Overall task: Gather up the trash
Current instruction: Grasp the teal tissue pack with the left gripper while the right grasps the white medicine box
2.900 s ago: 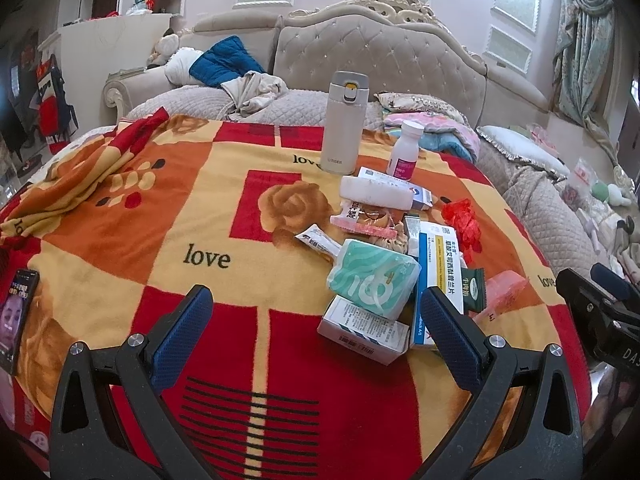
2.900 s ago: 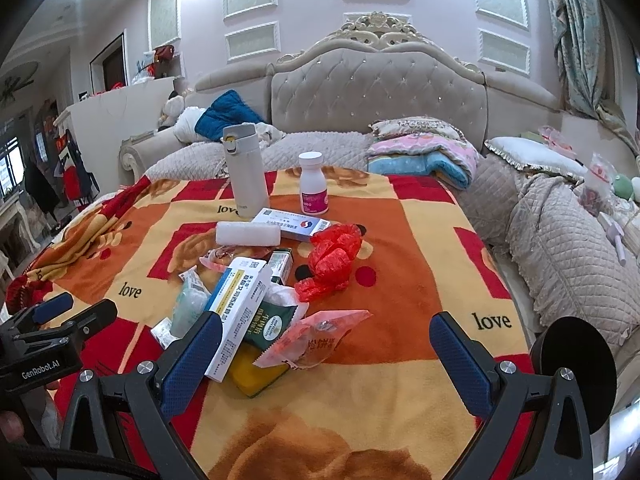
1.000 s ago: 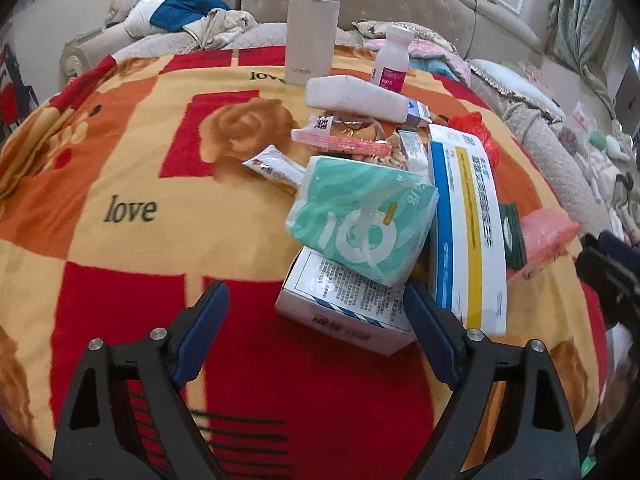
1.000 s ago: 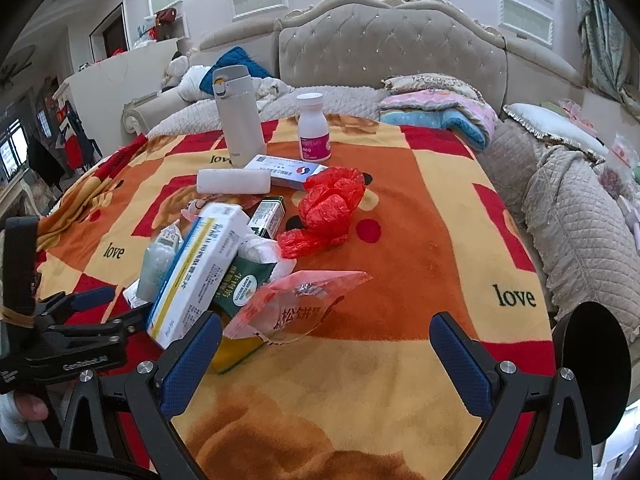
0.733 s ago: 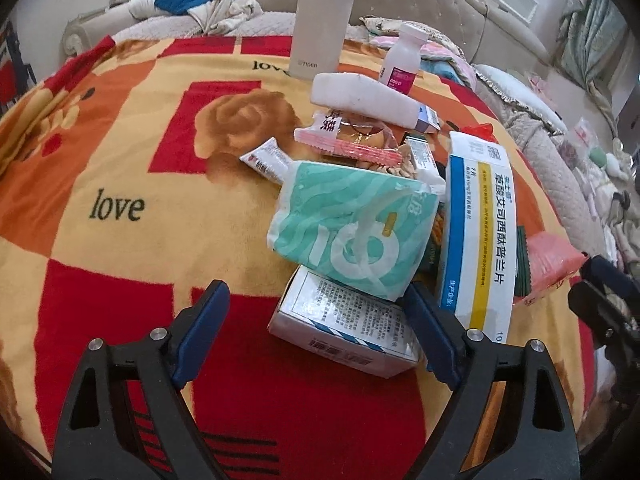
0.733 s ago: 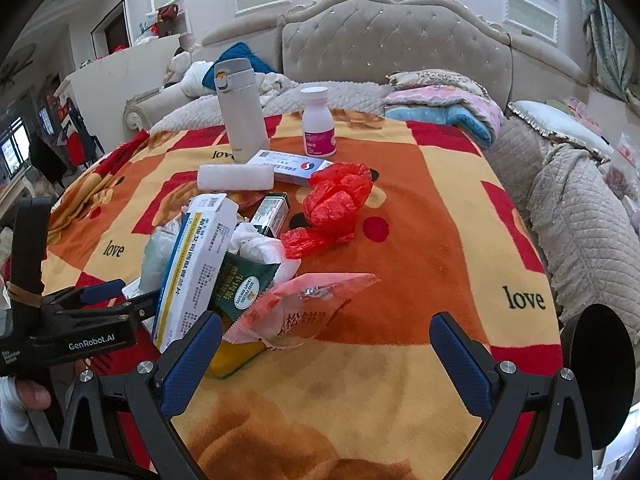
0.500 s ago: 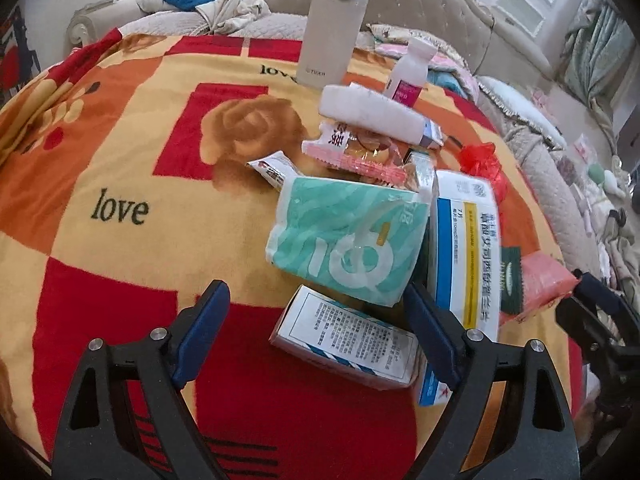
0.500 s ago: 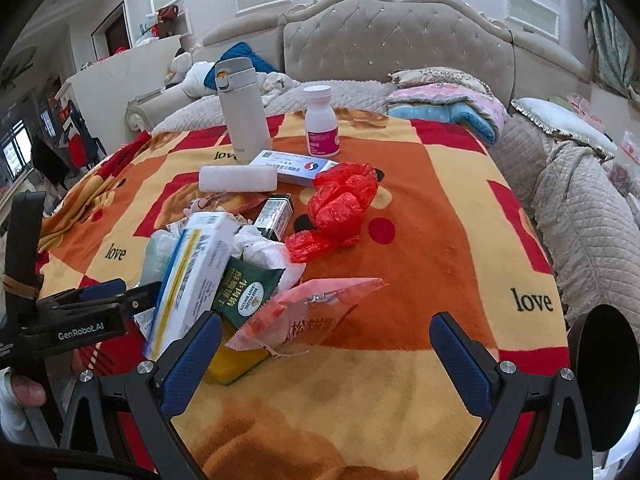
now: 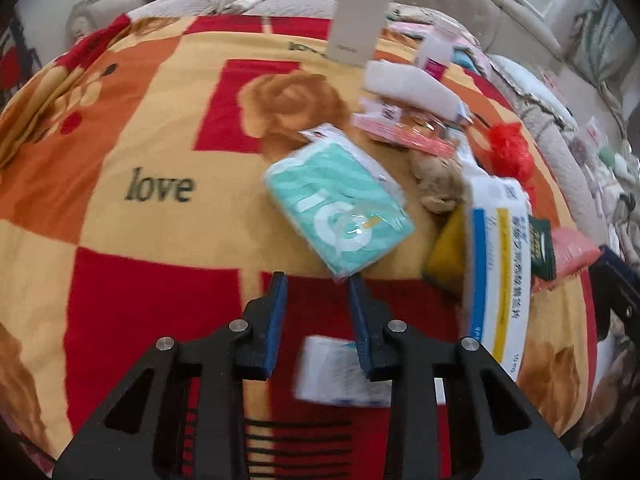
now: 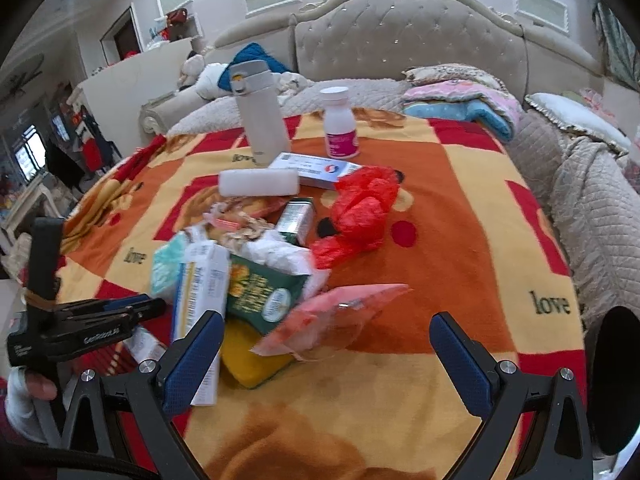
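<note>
A litter pile lies on the patterned blanket [image 9: 152, 128]. My left gripper [image 9: 317, 280] hangs over the pile's near edge, jaws closing to a narrow gap with only red blanket showing between the pads. The corner of a teal tissue pack [image 9: 340, 208] reaches its right fingertip. A small white medicine box [image 9: 336, 372], blurred, lies beneath the fingers. In the right wrist view the left gripper [image 10: 148, 306] sits left of the pile. My right gripper [image 10: 322, 322] is open wide, and a pink snack bag [image 10: 344, 312] lies between its fingers, untouched.
A long white, blue and yellow box [image 10: 196, 292], a green packet [image 10: 260, 292], a yellow sponge [image 10: 248, 356] and a red plastic bag [image 10: 360, 208] fill the pile. Behind it stand a pale flask [image 10: 260, 108] and a pill bottle [image 10: 340, 124]. A person's hand [image 10: 24, 396] holds the left gripper.
The left jaws have gone from wide to nearly together. The white box that sat between the fingers now lies under them, and the teal pack is off the box. The right gripper has barely moved.
</note>
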Motion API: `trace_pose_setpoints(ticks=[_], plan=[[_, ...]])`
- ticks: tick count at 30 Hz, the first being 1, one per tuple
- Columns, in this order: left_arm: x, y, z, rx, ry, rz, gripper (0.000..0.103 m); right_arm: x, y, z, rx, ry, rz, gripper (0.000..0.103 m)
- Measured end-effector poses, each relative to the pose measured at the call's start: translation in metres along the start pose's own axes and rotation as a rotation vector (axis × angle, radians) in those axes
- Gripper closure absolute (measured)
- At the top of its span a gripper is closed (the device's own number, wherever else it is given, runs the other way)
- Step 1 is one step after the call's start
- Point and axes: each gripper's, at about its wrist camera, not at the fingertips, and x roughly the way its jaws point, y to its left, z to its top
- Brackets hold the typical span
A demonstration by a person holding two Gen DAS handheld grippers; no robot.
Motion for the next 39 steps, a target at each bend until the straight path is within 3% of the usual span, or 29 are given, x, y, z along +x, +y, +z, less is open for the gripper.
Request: trace_pose_setpoints(ticks=[4, 7, 11, 16, 23, 27, 31, 33, 36, 39], plan=[[-0.01, 0.01, 0.003, -0.024, -0.027, 0.014, 0.075, 0.003, 0.019, 0.0, -0.005, 0.019, 0.086, 0.003], [-0.018, 0.017, 0.006, -0.031, -0.056, 0.039, 0.074, 0.011, 0.042, -0.002, -0.053, 0.047, 0.099, 0.013], [-0.026, 0.028, 0.01, -0.051, -0.069, 0.049, 0.074, 0.019, 0.069, 0.0, -0.121, 0.031, 0.031, 0.013], [-0.03, 0.04, 0.009, -0.077, -0.063, 0.036, 0.074, 0.019, 0.091, 0.006, -0.166, 0.011, 0.021, 0.016], [-0.028, 0.053, 0.01, -0.134, -0.059, 0.014, 0.073, 0.024, 0.102, 0.003, -0.188, 0.041, 0.058, 0.018], [-0.027, 0.051, 0.012, -0.145, -0.053, -0.006, 0.073, 0.042, 0.103, 0.0, -0.179, 0.089, 0.08, 0.029], [-0.021, 0.044, 0.016, -0.147, -0.047, -0.025, 0.071, 0.061, 0.097, -0.003, -0.174, 0.113, 0.027, 0.03], [-0.016, 0.038, 0.02, -0.15, -0.039, -0.036, 0.068, 0.059, 0.095, -0.003, -0.19, 0.088, 0.013, 0.052], [-0.008, 0.027, 0.026, -0.133, -0.036, -0.042, 0.067, 0.05, 0.087, -0.002, -0.182, 0.073, 0.031, 0.053], [0.004, 0.011, 0.033, -0.088, -0.028, -0.025, 0.056, 0.033, 0.071, -0.001, -0.132, 0.042, 0.07, 0.053]])
